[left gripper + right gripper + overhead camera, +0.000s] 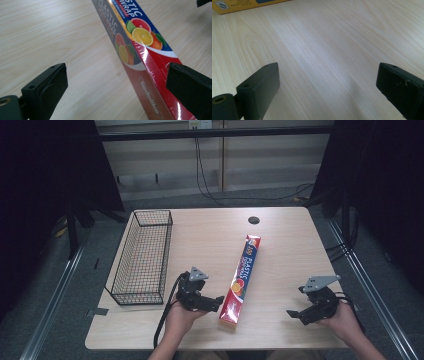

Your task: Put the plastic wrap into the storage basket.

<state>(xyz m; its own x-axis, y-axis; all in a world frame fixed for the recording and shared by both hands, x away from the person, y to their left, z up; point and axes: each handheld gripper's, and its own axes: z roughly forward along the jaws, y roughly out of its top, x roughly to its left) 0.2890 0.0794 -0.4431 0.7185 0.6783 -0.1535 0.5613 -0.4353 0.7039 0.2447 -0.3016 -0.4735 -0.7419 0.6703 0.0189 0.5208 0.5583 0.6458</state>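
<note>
My left hand [182, 317] comes in from the bottom edge of the high view, forearm angled up and slightly right, palm wrapped around the rear of the left gripper [216, 302]. This gripper points right and a little downward, its grey three-cornered plate on top. Its jaws stand wide apart, pads pressing on nothing. My right hand [345, 317] enters from the lower right corner and holds the right gripper [296, 316], which points left, toward my other hand, and tilts down. Its jaws are likewise spread wide, with nothing between the pads. The two grippers are well apart.
</note>
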